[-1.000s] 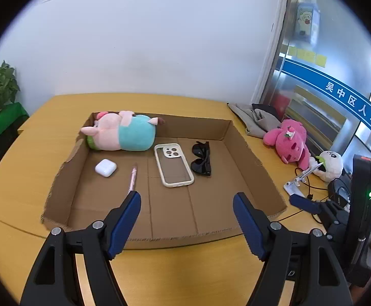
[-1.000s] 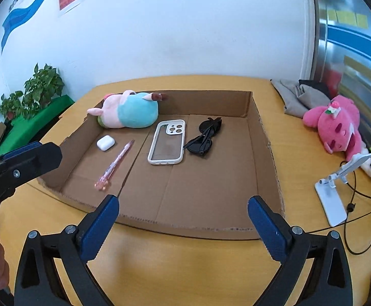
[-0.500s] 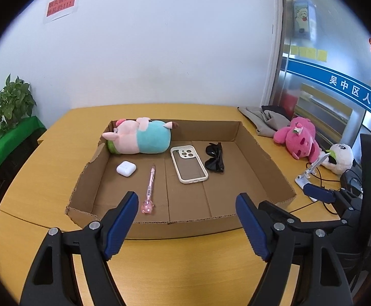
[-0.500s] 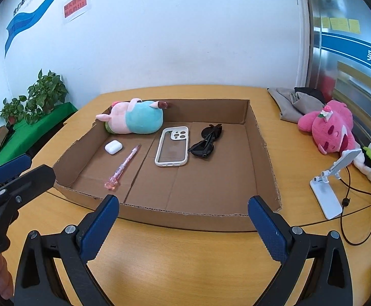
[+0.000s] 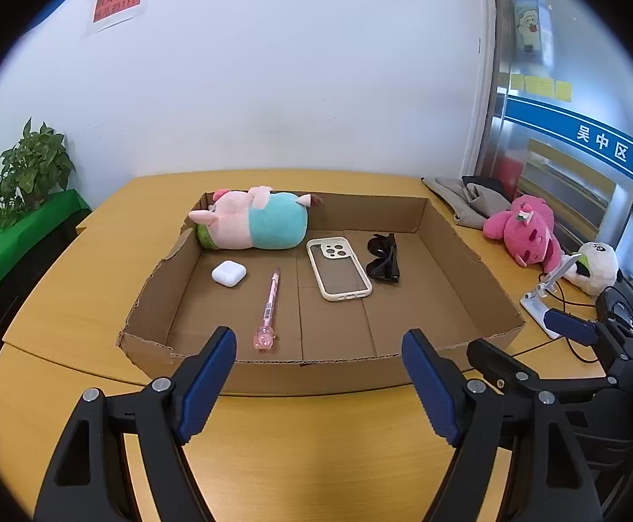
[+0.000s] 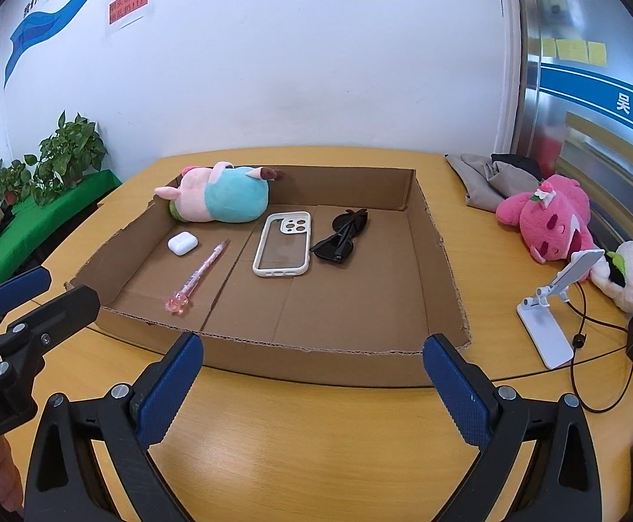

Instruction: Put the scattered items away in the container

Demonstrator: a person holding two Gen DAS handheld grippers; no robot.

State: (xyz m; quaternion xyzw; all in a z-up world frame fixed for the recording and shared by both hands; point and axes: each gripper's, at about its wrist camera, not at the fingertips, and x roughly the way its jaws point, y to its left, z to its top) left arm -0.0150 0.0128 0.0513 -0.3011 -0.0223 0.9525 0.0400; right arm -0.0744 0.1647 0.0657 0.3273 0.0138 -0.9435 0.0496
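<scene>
Wood counter (image 5: 325, 443), cardboard tray (image 5: 481, 252) w/ pen (image 5: 269, 300), phone case (image 5: 339, 268) & shades (image 5: 384, 257) laid flat inside, so tidy looks done. My left claw (image 5: 319, 385) & right claw (image 6: 312, 389) hang short of the tray, both wide open, holding nothing, prob. clear of the load.

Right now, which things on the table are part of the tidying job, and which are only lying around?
Part of the job:
box
pig plush
earbud case
pen
phone case
sunglasses

Lying about:
pink plush
white plush
phone stand
grey cloth
plants
</scene>
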